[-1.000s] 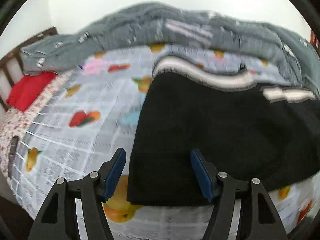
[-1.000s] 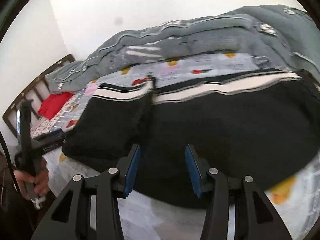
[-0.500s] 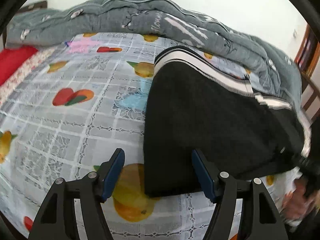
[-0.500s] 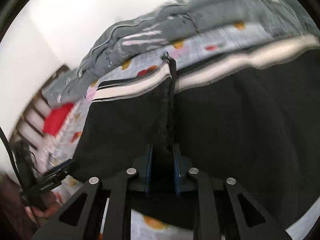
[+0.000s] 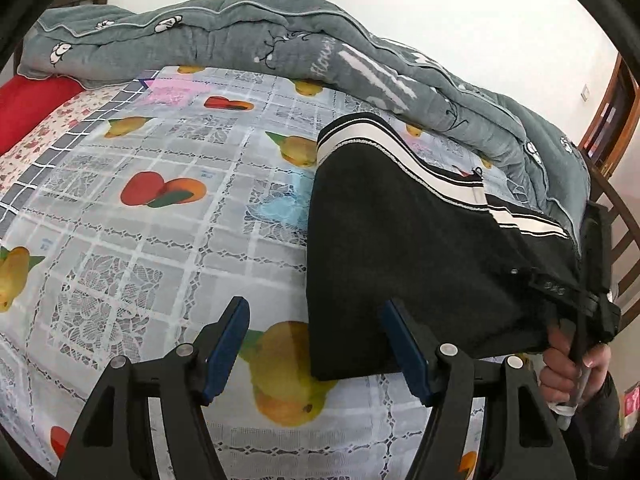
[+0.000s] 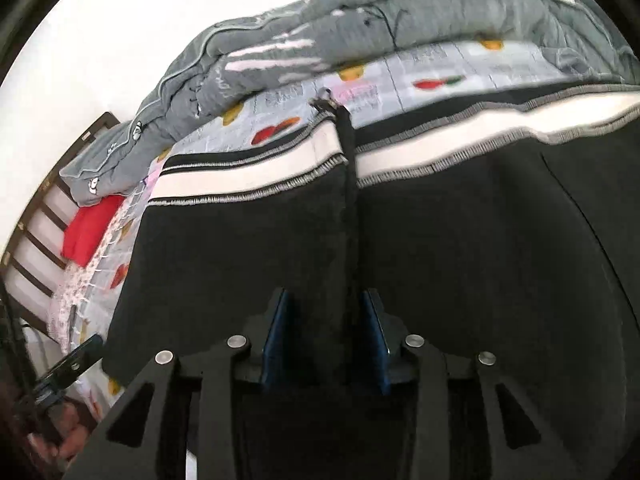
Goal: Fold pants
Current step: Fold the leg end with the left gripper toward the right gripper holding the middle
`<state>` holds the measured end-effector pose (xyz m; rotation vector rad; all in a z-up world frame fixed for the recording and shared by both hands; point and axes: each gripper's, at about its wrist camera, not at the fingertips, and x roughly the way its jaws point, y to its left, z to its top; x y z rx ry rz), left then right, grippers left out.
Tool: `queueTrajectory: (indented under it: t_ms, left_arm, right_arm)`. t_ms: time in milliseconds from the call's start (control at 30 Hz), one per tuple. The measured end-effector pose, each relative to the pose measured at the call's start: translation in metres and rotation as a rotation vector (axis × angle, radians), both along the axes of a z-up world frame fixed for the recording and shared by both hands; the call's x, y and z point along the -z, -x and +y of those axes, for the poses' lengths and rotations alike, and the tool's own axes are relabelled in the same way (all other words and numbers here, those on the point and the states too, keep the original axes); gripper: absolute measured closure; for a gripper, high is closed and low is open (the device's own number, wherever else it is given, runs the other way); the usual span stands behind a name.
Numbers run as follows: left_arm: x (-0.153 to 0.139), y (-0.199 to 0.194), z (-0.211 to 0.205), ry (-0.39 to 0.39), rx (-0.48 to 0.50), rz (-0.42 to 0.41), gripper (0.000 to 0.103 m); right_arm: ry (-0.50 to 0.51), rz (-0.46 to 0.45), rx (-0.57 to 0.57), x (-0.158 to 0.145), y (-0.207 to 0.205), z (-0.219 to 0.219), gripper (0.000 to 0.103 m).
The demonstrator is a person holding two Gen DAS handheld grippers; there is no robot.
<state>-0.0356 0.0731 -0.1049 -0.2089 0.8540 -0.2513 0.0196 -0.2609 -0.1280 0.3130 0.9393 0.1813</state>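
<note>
On the bed (image 5: 152, 240), over its fruit-printed cover, the black pants (image 5: 400, 248) lie folded on the right half, their white-and-black striped waistband (image 5: 368, 136) toward the rumpled grey quilt (image 5: 240, 44) that runs along the far side. The near left corner of the pants lies between the blue pads of the left tongs (image 5: 316, 346), which stand wide and grip nothing; one pad hovers over a printed yellow fruit, the other over the black cloth. The right tongs (image 6: 326, 340) sit over the middle of the pants, where a raised ridge of black cloth runs up to the waistband; their jaws stand narrow and are opening, with that ridge between the pads, though whether the pads press on it cannot be told. A hand (image 5: 568, 364) holds the right tool's grip at the pants' right edge. A red pillow (image 5: 28, 108) lies at the bed's far left corner, by the dark wooden headboard (image 6: 36, 236).
</note>
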Motion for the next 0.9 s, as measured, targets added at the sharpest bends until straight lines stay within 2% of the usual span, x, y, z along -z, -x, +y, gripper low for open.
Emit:
queueTrajectory:
  t_ms: [33, 67, 100, 167, 233, 300, 367, 400, 433, 467, 533, 633, 733, 833, 900]
  left_arm:
    - [0.000, 0.000, 0.000, 0.002, -0.002, 0.001, 0.035]
    - [0.000, -0.001, -0.001, 0.004, -0.005, 0.005, 0.035]
    - [0.000, -0.001, -0.001, 0.006, -0.005, 0.007, 0.035]
    - [-0.003, 0.001, -0.003, 0.010, 0.007, -0.008, 0.035]
    - [-0.006, 0.003, -0.005, 0.003, 0.017, -0.025, 0.035]
    - [-0.003, 0.000, -0.010, -0.004, 0.015, -0.009, 0.034]
    - [0.004, -0.005, -0.018, -0.033, 0.019, 0.028, 0.034]
    - [0.008, -0.008, -0.023, -0.066, 0.018, 0.051, 0.034]
    - [0.012, -0.009, -0.028, -0.101, 0.022, 0.067, 0.034]
    - [0.012, -0.007, -0.031, -0.118, 0.027, 0.063, 0.034]
    - [0.004, -0.001, -0.028, -0.099, 0.025, 0.033, 0.034]
    - [-0.012, 0.002, -0.021, -0.056, 0.009, -0.016, 0.034]
    - [-0.007, -0.007, -0.028, -0.079, 0.012, 0.020, 0.034]
    - [0.017, -0.013, -0.039, -0.135, 0.009, 0.096, 0.032]
    - [0.021, -0.009, -0.047, -0.184, 0.008, 0.072, 0.030]
  right_arm:
    - [0.045, -0.005, -0.018, -0.002, -0.001, 0.007, 0.080]
    - [0.064, -0.020, -0.037, -0.006, -0.001, 0.010, 0.085]
    - [0.061, -0.046, -0.046, -0.014, 0.001, 0.009, 0.088]
    - [-0.012, -0.132, -0.017, -0.041, 0.016, -0.009, 0.090]
    - [-0.076, -0.198, 0.031, -0.060, 0.031, -0.029, 0.090]
    - [-0.087, -0.198, 0.043, -0.060, 0.038, -0.040, 0.090]
    - [-0.047, -0.108, 0.010, -0.036, 0.033, -0.036, 0.088]
    - [-0.007, -0.027, -0.008, -0.014, 0.028, -0.029, 0.086]
    - [0.021, 0.007, -0.021, -0.004, 0.026, -0.024, 0.084]
    - [0.071, -0.036, -0.025, -0.003, 0.034, -0.021, 0.079]
    - [0.140, -0.072, -0.034, -0.014, 0.049, -0.019, 0.069]
    - [0.109, -0.119, -0.006, -0.034, 0.070, -0.031, 0.069]
    - [0.131, -0.151, 0.010, -0.042, 0.083, -0.032, 0.069]
    - [0.150, -0.092, 0.026, -0.013, 0.086, -0.025, 0.069]
    - [0.145, -0.103, 0.017, -0.002, 0.092, -0.019, 0.068]
